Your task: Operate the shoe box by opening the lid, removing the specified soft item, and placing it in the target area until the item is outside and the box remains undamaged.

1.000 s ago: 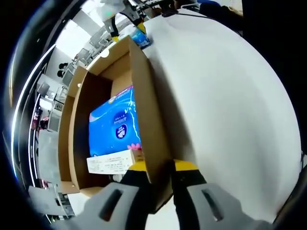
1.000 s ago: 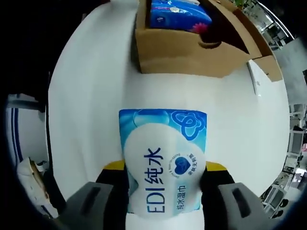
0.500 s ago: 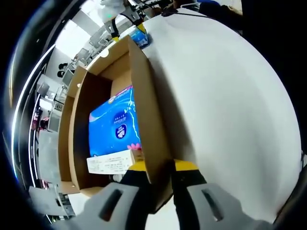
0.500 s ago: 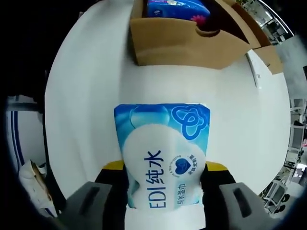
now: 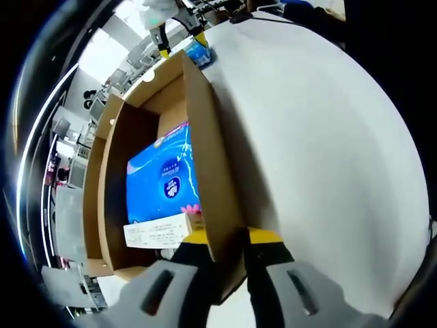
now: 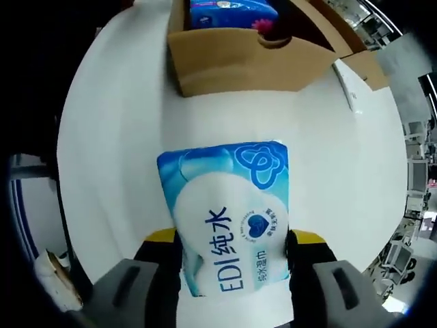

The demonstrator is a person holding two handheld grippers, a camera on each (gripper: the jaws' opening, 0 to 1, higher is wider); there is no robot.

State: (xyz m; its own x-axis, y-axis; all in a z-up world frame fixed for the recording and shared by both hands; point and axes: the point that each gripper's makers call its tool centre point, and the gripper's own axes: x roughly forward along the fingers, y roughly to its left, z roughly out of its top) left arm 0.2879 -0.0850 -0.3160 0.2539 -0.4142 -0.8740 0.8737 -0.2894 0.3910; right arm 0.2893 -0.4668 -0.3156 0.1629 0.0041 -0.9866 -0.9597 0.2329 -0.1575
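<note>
In the left gripper view an open brown shoe box [image 5: 205,171] lies on the white table, with a blue soft pack [image 5: 164,178] and a white label card [image 5: 156,234] inside. My left gripper [image 5: 222,270] is shut on the box's side wall, one jaw inside and one outside. In the right gripper view my right gripper [image 6: 232,270] is shut on a blue and white wet-wipes pack [image 6: 229,219] above the white table. The shoe box [image 6: 252,61] stands beyond it, a blue pack [image 6: 232,8] showing over its wall.
The white table [image 5: 321,137] stretches wide to the right of the box. The box's lid flap [image 6: 358,61] hangs open toward the far right. Desks and equipment crowd the room behind, and a small blue object [image 5: 199,55] lies past the box's far end.
The right gripper with the wipes pack has drawn further back from the box and rolled a little. The left gripper holds still on the box wall.
</note>
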